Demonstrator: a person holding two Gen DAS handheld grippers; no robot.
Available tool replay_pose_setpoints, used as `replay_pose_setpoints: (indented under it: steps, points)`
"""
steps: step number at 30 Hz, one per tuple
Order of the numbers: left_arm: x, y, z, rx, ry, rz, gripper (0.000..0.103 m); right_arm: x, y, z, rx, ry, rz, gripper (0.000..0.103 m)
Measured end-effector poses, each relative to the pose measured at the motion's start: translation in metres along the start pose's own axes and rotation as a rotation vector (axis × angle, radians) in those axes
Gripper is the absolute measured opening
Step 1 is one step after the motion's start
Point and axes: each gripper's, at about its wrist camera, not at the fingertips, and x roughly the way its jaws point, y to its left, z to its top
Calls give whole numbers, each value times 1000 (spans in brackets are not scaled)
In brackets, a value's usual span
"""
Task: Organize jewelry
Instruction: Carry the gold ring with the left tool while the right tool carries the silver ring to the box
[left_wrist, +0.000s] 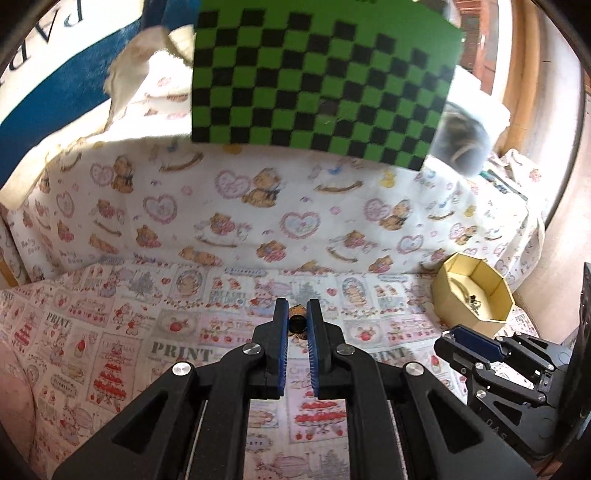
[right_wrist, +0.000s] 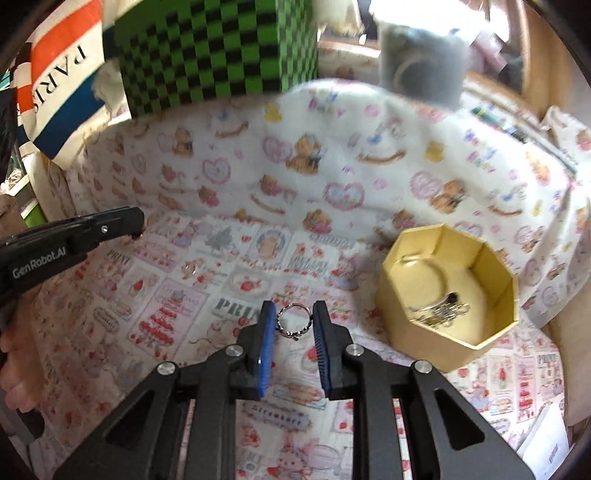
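Fingers of the left gripper (left_wrist: 297, 314) stand narrow around a small dark and gold piece (left_wrist: 297, 324) at their tips; whether they truly pinch it I cannot tell. Fingers of the right gripper (right_wrist: 294, 317) stand somewhat wider, with a silver ring (right_wrist: 293, 322) between their tips on the patterned cloth (right_wrist: 192, 295), touching neither pad as far as I can see. The ring looks light, stiff and slippery, likely to skid or flip, so I judge the band's 2 opposite sides the best hold, away from the ornament. Just right of it sits the gold box (right_wrist: 406, 317), open, already holding a bangle and other silver pieces (right_wrist: 439, 308). Only the right wrist view shows the ring and the box's contents clearly; only the left shows the dark piece. Farther back stands a green checkered box (left_wrist: 321, 74).
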Motion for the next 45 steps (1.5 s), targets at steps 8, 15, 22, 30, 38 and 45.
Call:
replay_pose_setpoints:
  steps: [8,15,22,30,38,45]
  points:
    - [-13,-19,-4,61,-75,19,9,-20,-22,-5,15,-77,5,19]
    - [-19,-32,-7,94,-92,26,9,-38,-28,10,31,-167,17,19]
    - [-46,-57,-11,131,-151,-29,9,-66,-39,16,59,-271,-13,19]
    - [-73,-80,0,202,-218,-31,9,-84,-52,22,82,-334,-26,19]
    - [-34,-117,39,182,-78,-145,9,-73,-109,25,266,-297,1,19]
    - [7,-154,32,198,-36,-218,9,-48,-152,17,410,-224,-8,19]
